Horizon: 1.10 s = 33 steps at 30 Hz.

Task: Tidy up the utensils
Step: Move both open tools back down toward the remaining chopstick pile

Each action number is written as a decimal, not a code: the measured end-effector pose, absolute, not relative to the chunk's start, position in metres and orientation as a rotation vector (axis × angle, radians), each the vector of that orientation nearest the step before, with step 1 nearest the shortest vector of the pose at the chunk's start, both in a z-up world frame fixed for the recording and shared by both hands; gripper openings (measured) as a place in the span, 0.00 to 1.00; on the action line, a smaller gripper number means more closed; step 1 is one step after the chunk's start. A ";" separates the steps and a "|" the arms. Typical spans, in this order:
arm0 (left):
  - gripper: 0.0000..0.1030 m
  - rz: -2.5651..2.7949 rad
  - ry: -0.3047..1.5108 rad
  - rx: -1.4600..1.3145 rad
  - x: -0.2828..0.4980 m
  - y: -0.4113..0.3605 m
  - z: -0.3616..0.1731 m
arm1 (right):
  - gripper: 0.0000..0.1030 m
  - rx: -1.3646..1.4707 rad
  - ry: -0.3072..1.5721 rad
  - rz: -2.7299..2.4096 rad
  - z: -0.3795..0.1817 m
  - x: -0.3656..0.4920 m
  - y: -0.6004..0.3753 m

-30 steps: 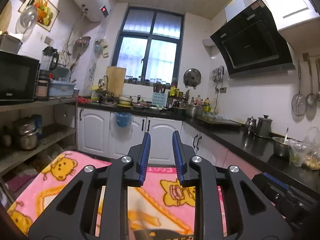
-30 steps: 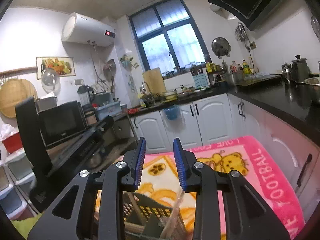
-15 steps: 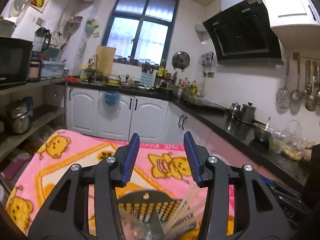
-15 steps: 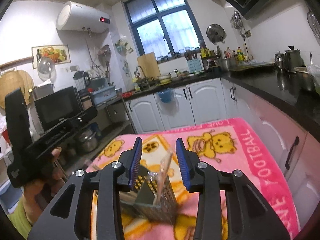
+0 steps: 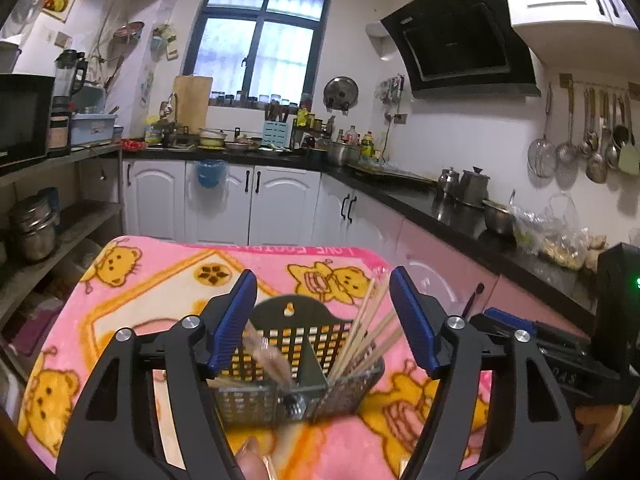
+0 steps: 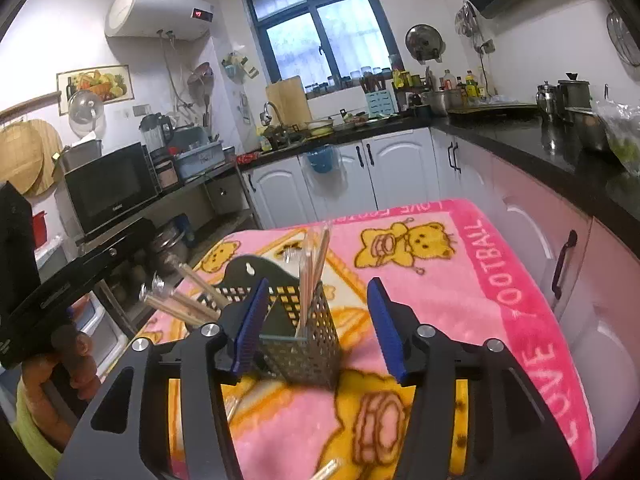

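Perforated utensil caddy point(image 5: 304, 364) with chopsticks point(image 5: 360, 340) at lower centre, framed by left gripper point(image 5: 324, 324) and right gripper point(image 6: 316, 320), both jaws just opened wide, nothing gripped

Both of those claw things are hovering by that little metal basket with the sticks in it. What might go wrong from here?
Three things, I'd guess:
1. The perforated caddy stands on a soft pink blanket; a nudge from either gripper might tip it.
2. The chopsticks lean far out, so the left gripper, jaws just opening, might knock them.
3. A loose chopstick lies near the right gripper and may be overlooked.
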State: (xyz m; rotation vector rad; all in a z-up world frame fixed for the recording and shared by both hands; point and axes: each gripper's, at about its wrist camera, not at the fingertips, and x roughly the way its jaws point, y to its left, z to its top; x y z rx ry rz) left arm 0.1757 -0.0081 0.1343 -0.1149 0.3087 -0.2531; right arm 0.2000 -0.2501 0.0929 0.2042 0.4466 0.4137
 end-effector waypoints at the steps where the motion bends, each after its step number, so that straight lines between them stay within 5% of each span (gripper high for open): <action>1: 0.63 -0.253 0.309 -0.111 0.173 -0.008 0.133 | 0.52 0.202 0.448 0.414 0.092 0.197 -0.249; 14: 0.90 -0.261 0.355 -0.069 0.147 -0.006 0.105 | 0.59 0.189 0.480 0.415 0.075 0.171 -0.246; 33: 0.90 -0.224 0.478 -0.045 0.141 0.000 0.061 | 0.60 0.162 0.586 0.427 0.039 0.157 -0.242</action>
